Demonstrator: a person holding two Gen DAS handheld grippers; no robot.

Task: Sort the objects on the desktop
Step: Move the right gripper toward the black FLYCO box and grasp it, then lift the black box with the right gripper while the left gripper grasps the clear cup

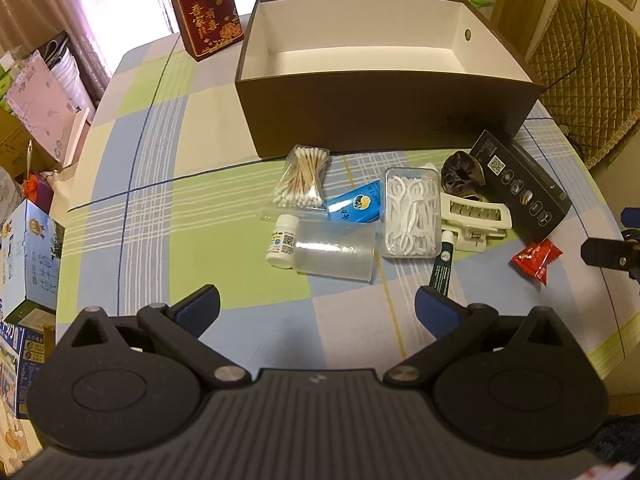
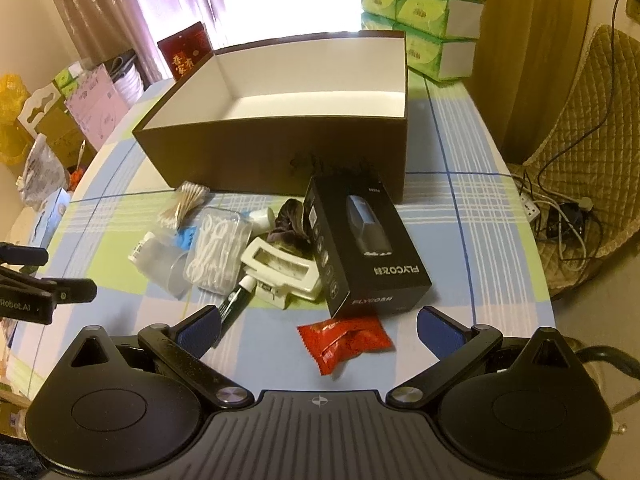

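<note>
None of the objects had gone into the brown box (image 1: 384, 120) at the upper centre of both views; its white inside showed bare, so by my reading the sorting had not begun and everything remained to be moved. Left to right in the left wrist view, the pile in front of the box ran: cotton swabs (image 1: 302, 178), a small white bottle (image 1: 283, 242), a clear plastic cup (image 1: 334, 252) on its side, a floss pick case (image 1: 410, 212), a white hair clip (image 1: 474, 218), a black carton (image 1: 524, 192) and a red snack packet (image 1: 536, 258). The left hand-held gripper (image 1: 318, 312) hung empty with jaws spread wide, the cup just above it in frame. The right hand-held gripper (image 2: 320, 330) was likewise spread and empty, the red packet (image 2: 346, 338) lying between its fingers on the checked tabletop (image 2: 460, 216).
</note>
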